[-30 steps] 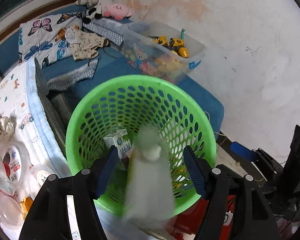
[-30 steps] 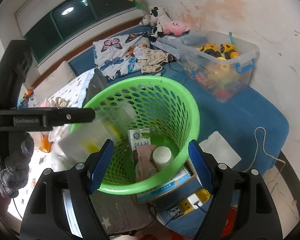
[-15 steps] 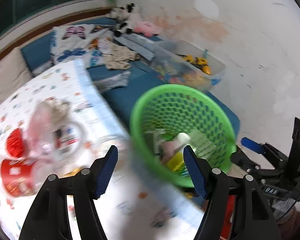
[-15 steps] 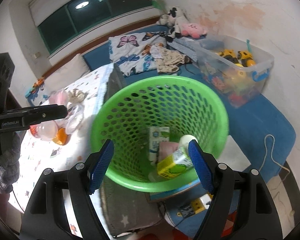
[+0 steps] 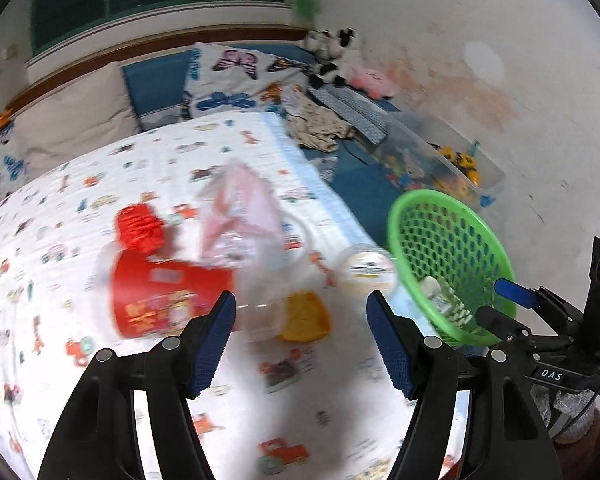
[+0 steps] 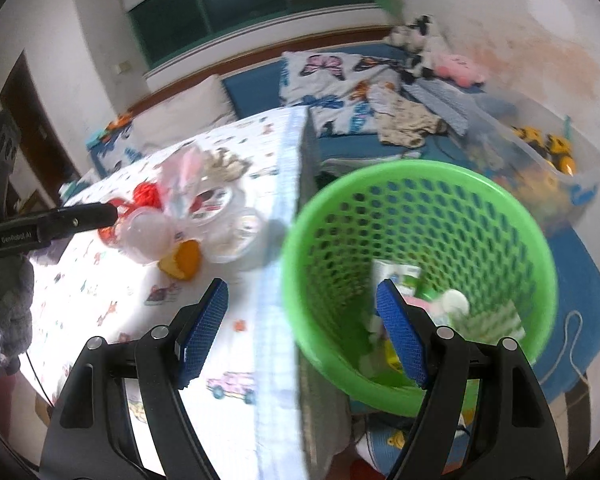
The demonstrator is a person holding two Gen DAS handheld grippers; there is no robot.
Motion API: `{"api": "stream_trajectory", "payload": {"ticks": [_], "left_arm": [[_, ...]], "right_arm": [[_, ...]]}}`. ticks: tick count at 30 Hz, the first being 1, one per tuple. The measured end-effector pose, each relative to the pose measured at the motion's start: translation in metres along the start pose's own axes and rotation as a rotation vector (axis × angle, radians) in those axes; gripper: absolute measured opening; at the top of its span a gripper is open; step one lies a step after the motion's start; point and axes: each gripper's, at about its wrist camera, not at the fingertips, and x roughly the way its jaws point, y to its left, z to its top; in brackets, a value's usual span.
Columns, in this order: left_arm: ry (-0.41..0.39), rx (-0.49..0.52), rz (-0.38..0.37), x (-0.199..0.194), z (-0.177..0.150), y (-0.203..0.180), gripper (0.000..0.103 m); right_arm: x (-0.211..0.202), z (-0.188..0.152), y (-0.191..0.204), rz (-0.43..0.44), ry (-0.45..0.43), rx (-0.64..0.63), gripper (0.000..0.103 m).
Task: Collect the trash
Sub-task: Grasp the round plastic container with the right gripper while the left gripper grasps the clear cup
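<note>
Left wrist view. Left gripper (image 5: 300, 320) jaws stand apart, blue pads facing each other, nothing between them and nothing touched. Below and beyond it, a table under a white cartoon-print cloth (image 5: 100, 184). Trash lies in a cluster on the cloth, blurred: red cup (image 5: 168, 300) on its side at 9 o'clock of the gripper gap, a red crumpled piece (image 5: 140, 228) just above it, a pink-and-clear plastic bag (image 5: 240, 216) at 11 o'clock, an orange piece (image 5: 304, 316) right in the gap line, a small round clear tub with a pale lid (image 5: 366, 270) at 1 o'clock. Green perforated basket (image 5: 448, 256) at 3 o'clock, off the table edge, with cartons and a white cap showing inside. Right gripper (image 5: 516, 300) enters at the far right edge, by the basket.

Right wrist view. Right gripper (image 6: 300, 332) also spread wide, empty; left pad over the cloth edge, right pad over the basket's (image 6: 420, 184) mouth. Basket fills 1 to 4 o'clock; inside it a milk carton (image 6: 400, 276), a white round cap (image 6: 454, 304) and other packaging, too blurred to name. Same trash cluster on the cloth at 10 o'clock: clear tubs (image 6: 220, 216), orange piece (image 6: 184, 260). The left gripper's finger (image 6: 60, 222) reaches in from 9 o'clock towards that cluster; whether it touches anything cannot be told.
</note>
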Motion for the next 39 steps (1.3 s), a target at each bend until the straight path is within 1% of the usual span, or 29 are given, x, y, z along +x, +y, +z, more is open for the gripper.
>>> {"api": "stream_trajectory", "payload": {"ticks": [6,8,13,18,21,28,30,31,39], "left_arm": [[-0.009,-0.071,0.035,-0.011,-0.009,0.038,0.066],[-0.012,-0.088,0.043,-0.014,-0.015,0.048,0.066],[-0.016,-0.132,0.050,-0.019,-0.026,0.066,0.066],[-0.014,-0.145,0.046,-0.021,-0.034,0.074,0.066],[-0.009,-0.146,0.042,-0.020,-0.037,0.076,0.066],[0.012,-0.125,0.015,-0.010,-0.043,0.070,0.066],[0.019,-0.117,0.005,-0.005,-0.043,0.067,0.065],[0.022,-0.111,0.000,-0.002,-0.043,0.063,0.065],[0.037,-0.095,-0.037,0.016,-0.039,0.046,0.059]], "right_arm": [[0.031,0.012,0.032,0.029,0.040,-0.088,0.077],[0.043,0.016,0.042,0.024,0.049,-0.126,0.077],[0.066,0.022,0.054,0.018,0.079,-0.185,0.077],[0.088,0.023,0.060,-0.001,0.110,-0.227,0.077],[0.102,0.023,0.063,-0.019,0.132,-0.255,0.077],[0.120,0.024,0.066,-0.063,0.138,-0.305,0.076],[0.122,0.023,0.066,-0.064,0.138,-0.307,0.068],[0.124,0.023,0.066,-0.061,0.141,-0.308,0.066],[0.111,0.023,0.063,-0.026,0.114,-0.282,0.064]]}}
